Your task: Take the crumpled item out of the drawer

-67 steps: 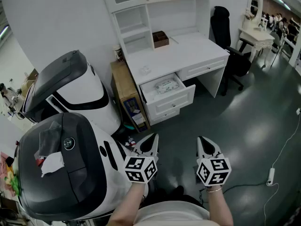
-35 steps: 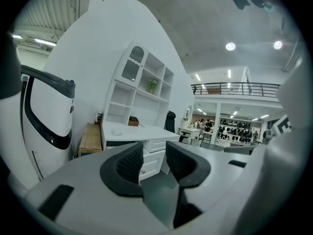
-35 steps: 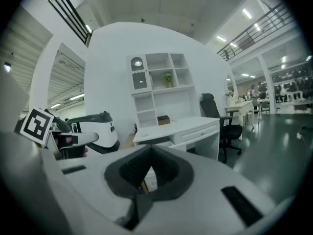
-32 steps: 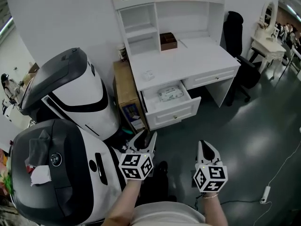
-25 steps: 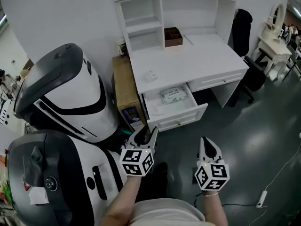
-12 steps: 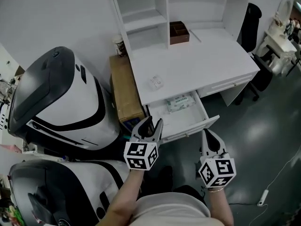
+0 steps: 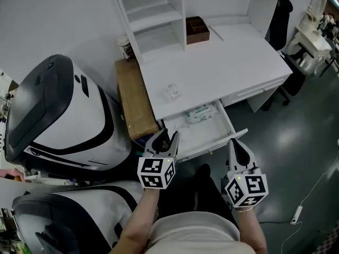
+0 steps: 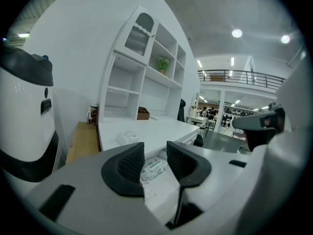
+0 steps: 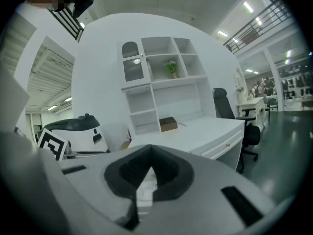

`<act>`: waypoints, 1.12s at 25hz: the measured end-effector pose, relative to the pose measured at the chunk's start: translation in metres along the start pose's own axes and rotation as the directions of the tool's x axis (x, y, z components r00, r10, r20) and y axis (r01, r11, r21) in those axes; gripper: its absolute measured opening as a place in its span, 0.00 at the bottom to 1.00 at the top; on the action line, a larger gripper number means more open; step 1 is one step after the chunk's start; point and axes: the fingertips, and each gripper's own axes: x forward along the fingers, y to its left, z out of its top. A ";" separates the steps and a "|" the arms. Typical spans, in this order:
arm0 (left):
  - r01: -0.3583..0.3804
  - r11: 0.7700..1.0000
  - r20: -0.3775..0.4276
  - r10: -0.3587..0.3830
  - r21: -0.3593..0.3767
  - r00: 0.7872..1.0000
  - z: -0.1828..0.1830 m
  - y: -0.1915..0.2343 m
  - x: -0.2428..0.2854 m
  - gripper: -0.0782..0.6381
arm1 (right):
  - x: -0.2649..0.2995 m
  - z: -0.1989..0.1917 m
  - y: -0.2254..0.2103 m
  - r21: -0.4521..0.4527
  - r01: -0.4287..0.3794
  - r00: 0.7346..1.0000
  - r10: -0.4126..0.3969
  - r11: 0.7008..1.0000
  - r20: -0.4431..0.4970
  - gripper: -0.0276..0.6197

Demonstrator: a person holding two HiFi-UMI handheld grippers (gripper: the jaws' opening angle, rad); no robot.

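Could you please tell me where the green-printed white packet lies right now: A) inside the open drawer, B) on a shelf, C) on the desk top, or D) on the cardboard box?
A: the packet lies inside the open drawer, just below the edge of the desk top.

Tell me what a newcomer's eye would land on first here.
Two bulky white-and-black machines fill the head view's left side. Beside them stands a white desk with its drawer pulled open, a crumpled packet lying inside. In the foreground the left claw, open, and the right claw, shut, point toward that drawer.
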 end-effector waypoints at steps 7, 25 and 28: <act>-0.012 1.000 -0.045 0.013 0.006 0.999 -0.011 0.005 0.020 0.31 | 0.026 0.004 -0.010 0.024 -0.015 1.000 0.015 1.000 -0.011 0.05; -0.035 0.999 -0.330 0.030 -0.009 0.943 -0.081 0.024 0.101 0.34 | 0.092 0.002 -0.038 0.087 -0.071 0.992 0.080 0.994 -0.097 0.05; -0.043 0.999 -0.387 0.039 0.000 0.921 -0.099 0.027 0.113 0.34 | 0.101 0.001 -0.041 0.085 -0.080 0.990 0.089 0.993 -0.110 0.05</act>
